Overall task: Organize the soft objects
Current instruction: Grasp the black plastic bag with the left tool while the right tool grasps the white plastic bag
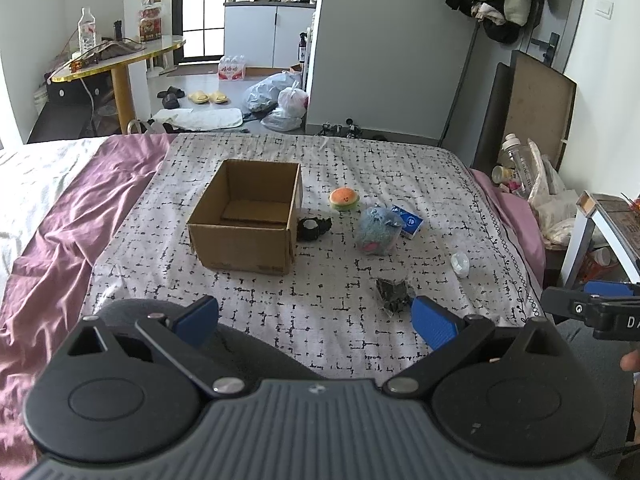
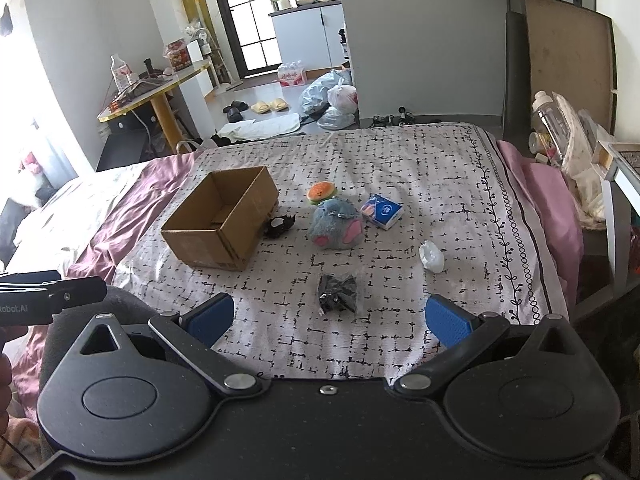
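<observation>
An open cardboard box [image 1: 246, 222] [image 2: 220, 220] stands on the patterned bedspread. To its right lie a small black-and-white soft toy [image 1: 314, 227] [image 2: 279, 226], an orange-and-green plush [image 1: 344, 199] [image 2: 321, 193], a blue-grey plush with pink patches [image 1: 378, 230] [image 2: 336, 228], a blue tissue pack [image 1: 409, 221] [image 2: 382, 210], a white crumpled item [image 1: 460, 264] [image 2: 432, 257] and a dark bagged bundle [image 1: 394, 294] [image 2: 338, 293]. My left gripper [image 1: 316, 322] is open near the bed's front edge, holding nothing. My right gripper [image 2: 330, 318] is open too, just short of the dark bundle.
A pink sheet [image 1: 80, 208] covers the bed's left side. A cluttered stand with bottles and bags [image 1: 532, 184] sits right of the bed. Beyond the bed are a round table [image 1: 120, 54], plastic bags [image 1: 280, 100] and slippers on the floor.
</observation>
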`<state>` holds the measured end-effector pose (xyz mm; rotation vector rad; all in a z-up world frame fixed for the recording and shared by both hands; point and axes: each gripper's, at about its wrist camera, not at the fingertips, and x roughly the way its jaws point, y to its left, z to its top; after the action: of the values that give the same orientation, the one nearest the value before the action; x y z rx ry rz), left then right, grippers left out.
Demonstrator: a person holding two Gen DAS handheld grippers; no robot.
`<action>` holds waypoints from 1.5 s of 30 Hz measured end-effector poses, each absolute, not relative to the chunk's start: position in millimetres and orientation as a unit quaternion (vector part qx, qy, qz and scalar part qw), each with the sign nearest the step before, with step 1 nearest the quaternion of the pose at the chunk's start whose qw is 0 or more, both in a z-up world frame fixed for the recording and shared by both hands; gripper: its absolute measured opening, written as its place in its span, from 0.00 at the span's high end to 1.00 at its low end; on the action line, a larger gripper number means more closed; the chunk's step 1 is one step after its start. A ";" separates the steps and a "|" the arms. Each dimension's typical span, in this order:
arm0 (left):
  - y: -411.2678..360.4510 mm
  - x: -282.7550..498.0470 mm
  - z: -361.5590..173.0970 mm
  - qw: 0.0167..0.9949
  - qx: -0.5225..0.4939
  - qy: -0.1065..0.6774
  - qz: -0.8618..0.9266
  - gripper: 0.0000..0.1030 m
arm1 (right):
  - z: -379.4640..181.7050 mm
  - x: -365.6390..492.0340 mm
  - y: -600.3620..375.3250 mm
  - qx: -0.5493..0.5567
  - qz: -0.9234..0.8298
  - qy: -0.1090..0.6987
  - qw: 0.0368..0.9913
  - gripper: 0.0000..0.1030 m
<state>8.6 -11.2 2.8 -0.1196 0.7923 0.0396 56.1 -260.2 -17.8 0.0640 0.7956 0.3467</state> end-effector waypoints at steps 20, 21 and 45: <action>-29.0 73.8 -43.4 0.910 -0.083 0.406 0.007 0.02 | -63.3 124.2 -285.3 0.075 0.153 0.429 0.887 0.00; -31.2 78.0 -46.6 0.909 -0.083 0.409 0.004 0.03 | -65.0 127.3 -286.1 0.074 0.152 0.431 0.886 0.00; -79.6 166.9 -112.0 0.876 -0.088 0.474 -0.015 0.10 | -118.4 209.0 -311.1 0.118 0.136 0.472 0.863 0.08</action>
<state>166.9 -79.6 -112.0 -0.1836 0.9898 -0.0321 209.0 -311.1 -118.4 0.2465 0.9892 0.2855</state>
